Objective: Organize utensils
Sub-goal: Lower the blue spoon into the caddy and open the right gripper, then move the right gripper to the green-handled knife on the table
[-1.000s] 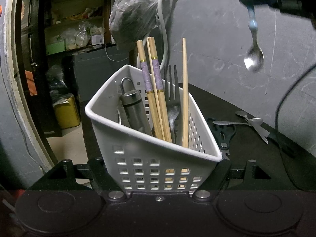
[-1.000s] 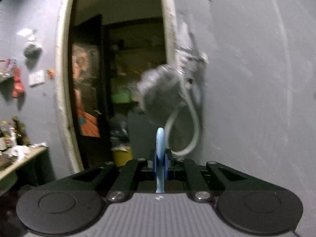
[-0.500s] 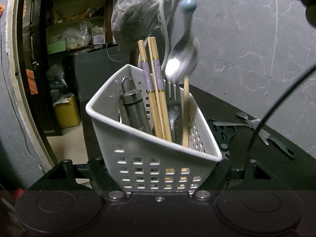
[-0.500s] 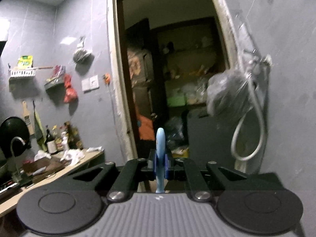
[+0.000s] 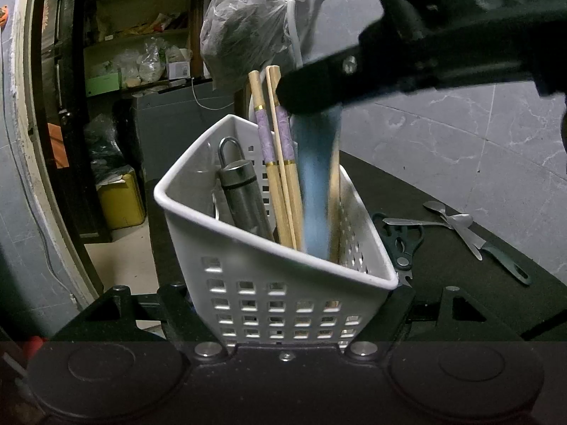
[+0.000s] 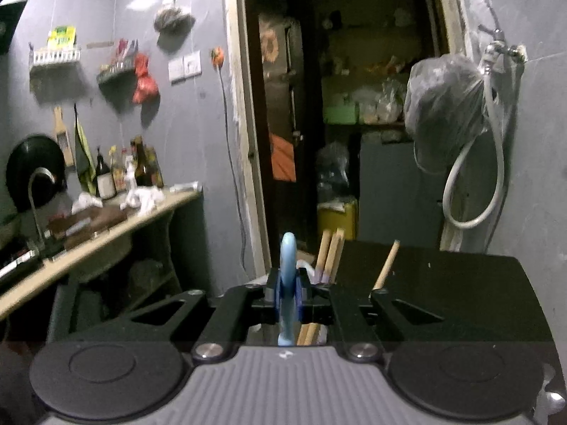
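Nearest to us, the left gripper (image 5: 283,322) has its jaws clamped on the lower walls of the white basket (image 5: 248,269), holding it tilted just above the black table (image 5: 443,191). Inside the basket: a grey metal cylinder with a loop on top (image 5: 241,191) on the left, a pair of chopsticks with purple bands (image 5: 276,163) leaning in the middle, and one plain chopstick (image 5: 335,209) to the right. Coming in from above is the right gripper (image 5: 312,95), and its jaws have just been easing apart a touch, though the pads are still clamped on the blue handle of the spoon (image 6: 287,283). That handle is a blue blur in the left wrist view, so the bowl end looks to be down inside the basket, but it cannot be made out.

Beyond the basket on the table lie black-handled scissors (image 5: 404,241), then two loose spoons (image 5: 450,216) and a knife (image 5: 496,255) further right. Behind stands a grey marbled wall, with a tap (image 6: 496,49), a white hose (image 6: 471,191) and a hanging plastic bag (image 6: 443,106). An open doorway shows cluttered shelves (image 6: 361,106) and a yellow canister (image 5: 120,202). Far left, a counter (image 6: 106,226) carries bottles (image 6: 124,170).
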Demonstrator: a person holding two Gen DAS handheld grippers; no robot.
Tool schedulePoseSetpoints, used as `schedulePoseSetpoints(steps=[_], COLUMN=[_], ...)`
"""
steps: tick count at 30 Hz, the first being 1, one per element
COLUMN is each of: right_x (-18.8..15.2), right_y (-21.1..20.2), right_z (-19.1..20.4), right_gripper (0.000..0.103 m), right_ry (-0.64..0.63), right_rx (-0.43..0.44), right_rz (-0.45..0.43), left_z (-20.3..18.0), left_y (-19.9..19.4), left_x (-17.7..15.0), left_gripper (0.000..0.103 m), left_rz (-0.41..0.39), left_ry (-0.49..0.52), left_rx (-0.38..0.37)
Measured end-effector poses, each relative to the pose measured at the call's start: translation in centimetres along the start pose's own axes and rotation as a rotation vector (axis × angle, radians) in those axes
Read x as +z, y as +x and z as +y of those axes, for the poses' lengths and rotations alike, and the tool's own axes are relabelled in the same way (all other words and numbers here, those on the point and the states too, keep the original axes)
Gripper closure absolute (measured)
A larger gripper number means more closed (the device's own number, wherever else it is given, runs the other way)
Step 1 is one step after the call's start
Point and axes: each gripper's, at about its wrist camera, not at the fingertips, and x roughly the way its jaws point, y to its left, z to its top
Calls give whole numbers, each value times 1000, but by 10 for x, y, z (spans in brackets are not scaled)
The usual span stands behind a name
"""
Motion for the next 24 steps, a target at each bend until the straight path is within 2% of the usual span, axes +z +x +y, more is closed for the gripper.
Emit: schedulePoseSetpoints(steps=[2, 3, 4, 5, 6, 7, 10, 13, 18, 24], right_x=[-4, -4, -6, -7, -7, -9, -13, -18, -28, -56], right_y=[-2, -4, -7, -11, -14, -18, -33, -51, -81, -97], right_z=[3, 4, 4, 5, 5, 5, 1, -10, -37, -77], right_gripper=[71, 52, 41, 39, 33, 22, 6, 1, 0, 0], right_ry=[-17, -21, -23, -26, -28, -30, -19, 2, 76, 178], right_rx=[-5, -4, -4, -4, -4, -11, -62, -111, -234, -389], right_rz=[19, 15, 10, 8, 7, 5, -13, -29, -47, 34], left_z=[0, 0, 1, 1, 1, 0, 0, 1, -1, -3], left_y=[0, 0, -1, -1, -1, 0, -1, 0, 1, 3], left_x=[0, -1, -1, -1, -2, -1, -2, -2, -1, 1], left_gripper=[26, 26, 26, 26, 26, 26, 26, 26, 26, 26], left_rz=[2, 3, 4, 5, 4, 5, 7, 8, 13, 19], left_ry=[2, 1, -1, -1, 1, 4, 2, 3, 7, 13], left_rx=[1, 1, 0, 1, 1, 3, 3, 4, 8, 17])
